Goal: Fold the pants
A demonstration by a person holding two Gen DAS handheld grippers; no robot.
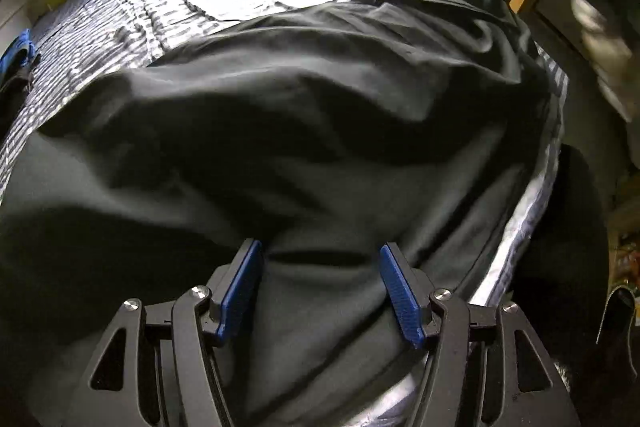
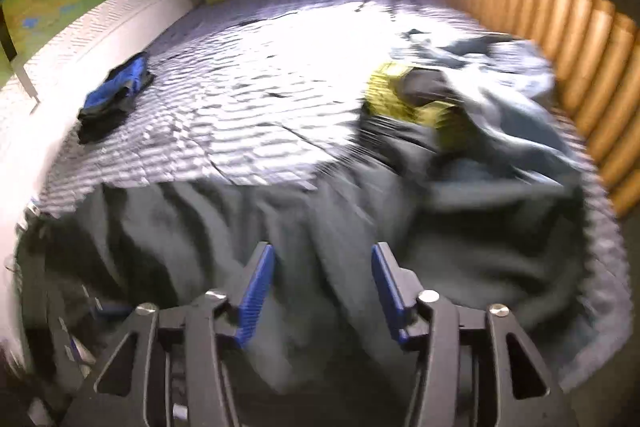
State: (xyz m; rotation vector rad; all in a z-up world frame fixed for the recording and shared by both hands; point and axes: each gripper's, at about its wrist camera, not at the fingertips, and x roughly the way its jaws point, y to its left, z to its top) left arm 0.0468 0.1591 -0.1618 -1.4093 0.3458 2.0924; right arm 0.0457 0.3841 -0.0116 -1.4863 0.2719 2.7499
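Dark grey-green pants [image 1: 280,115], rumpled, no readable label or writing, spread across striped bedcover [image 1: 120,27]; left gripper [image 1: 320,255] and right gripper [image 2: 323,255] both parted above the cloth, gripping nothing.

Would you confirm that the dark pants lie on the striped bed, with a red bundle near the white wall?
One detail is wrong: the bundle is blue and black, not red, as the right wrist view shows. The dark pants do lie on the striped bed.

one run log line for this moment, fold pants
stage: pants spread, unfolded | left hand-held gripper: open over dark pants | right hand-held gripper: open over pants | bed: striped sheet, blue garment at side
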